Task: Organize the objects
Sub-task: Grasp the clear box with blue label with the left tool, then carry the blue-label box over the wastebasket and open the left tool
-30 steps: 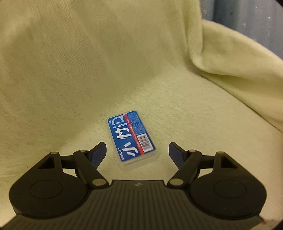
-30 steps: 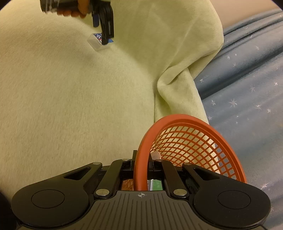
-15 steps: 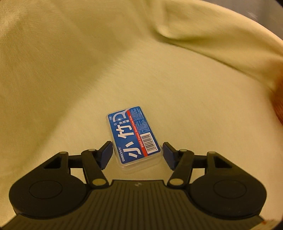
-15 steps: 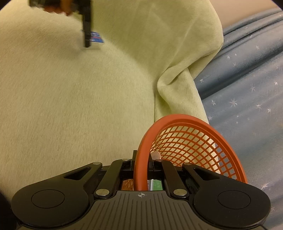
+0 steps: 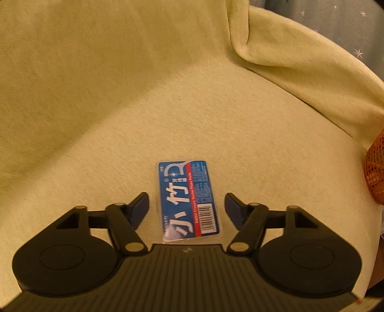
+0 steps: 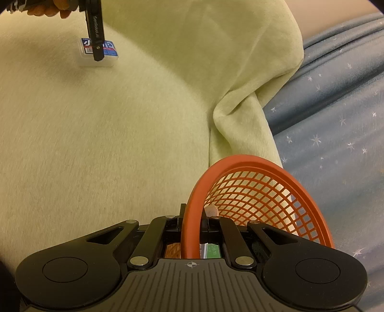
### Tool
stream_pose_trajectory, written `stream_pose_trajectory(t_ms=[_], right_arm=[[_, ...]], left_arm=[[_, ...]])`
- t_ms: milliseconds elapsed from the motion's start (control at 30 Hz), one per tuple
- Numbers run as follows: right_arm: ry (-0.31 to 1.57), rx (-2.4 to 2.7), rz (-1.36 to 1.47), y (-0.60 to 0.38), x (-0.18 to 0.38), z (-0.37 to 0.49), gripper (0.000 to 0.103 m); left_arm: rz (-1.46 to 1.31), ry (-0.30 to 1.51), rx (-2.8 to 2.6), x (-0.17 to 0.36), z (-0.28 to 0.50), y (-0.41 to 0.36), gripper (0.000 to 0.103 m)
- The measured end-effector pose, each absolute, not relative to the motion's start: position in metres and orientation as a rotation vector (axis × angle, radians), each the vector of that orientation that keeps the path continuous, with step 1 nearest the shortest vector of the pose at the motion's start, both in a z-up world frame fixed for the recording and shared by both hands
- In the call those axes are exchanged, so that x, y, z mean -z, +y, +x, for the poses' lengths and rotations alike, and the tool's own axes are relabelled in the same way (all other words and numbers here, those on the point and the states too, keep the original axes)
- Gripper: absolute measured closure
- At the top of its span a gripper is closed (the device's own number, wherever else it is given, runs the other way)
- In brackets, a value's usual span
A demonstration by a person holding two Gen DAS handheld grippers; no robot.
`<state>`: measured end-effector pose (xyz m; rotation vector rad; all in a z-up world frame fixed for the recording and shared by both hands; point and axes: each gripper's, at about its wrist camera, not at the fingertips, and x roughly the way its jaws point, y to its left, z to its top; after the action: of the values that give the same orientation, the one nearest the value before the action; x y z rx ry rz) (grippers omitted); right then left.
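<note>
- The floss-pick box (image 5: 189,201), a clear case with a blue label, lies flat on the pale green blanket (image 5: 168,96).
- The left gripper (image 5: 186,206) stands over it, jaws partly open, one finger on each side of the box with a gap to each; the pads do not press it.
- The right gripper (image 6: 192,219) is clamped tight on the near rim of the orange mesh basket (image 6: 264,192).
- Only the right wrist view shows the person's hand (image 6: 48,8) and a green-labelled item under the rim.
- The left wrist view catches just a sliver of the basket at its right edge.
</note>
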<state>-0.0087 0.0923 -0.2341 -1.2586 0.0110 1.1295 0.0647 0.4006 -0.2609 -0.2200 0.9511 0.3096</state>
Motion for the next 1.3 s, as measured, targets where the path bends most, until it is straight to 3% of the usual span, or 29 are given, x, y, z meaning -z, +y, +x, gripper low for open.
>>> stream_pose_trajectory(t_ms=[100, 400, 1000, 1300], right_arm=[[0.013, -1.131, -1.257, 0.093, 0.233, -0.009, 0.101], [0.013, -1.133, -1.251, 0.092, 0.234, -0.009, 0.101], [0.013, -1.136, -1.233, 0.087, 0.234, -0.01, 0.101], [0.015, -1.137, -1.229, 0.086, 0.234, -0.01, 0.101]], left_arm=[[-0.158, 0.998, -0.31, 0.265, 0.068, 0.395, 0.051], [-0.012, 1.022, -0.211, 0.242, 0.054, 0.369, 0.052], [0.176, 0.795, 0.159, 0.096, 0.076, 0.251, 0.052], [0.206, 0.734, 0.333, 0.062, 0.113, 0.192, 0.052]])
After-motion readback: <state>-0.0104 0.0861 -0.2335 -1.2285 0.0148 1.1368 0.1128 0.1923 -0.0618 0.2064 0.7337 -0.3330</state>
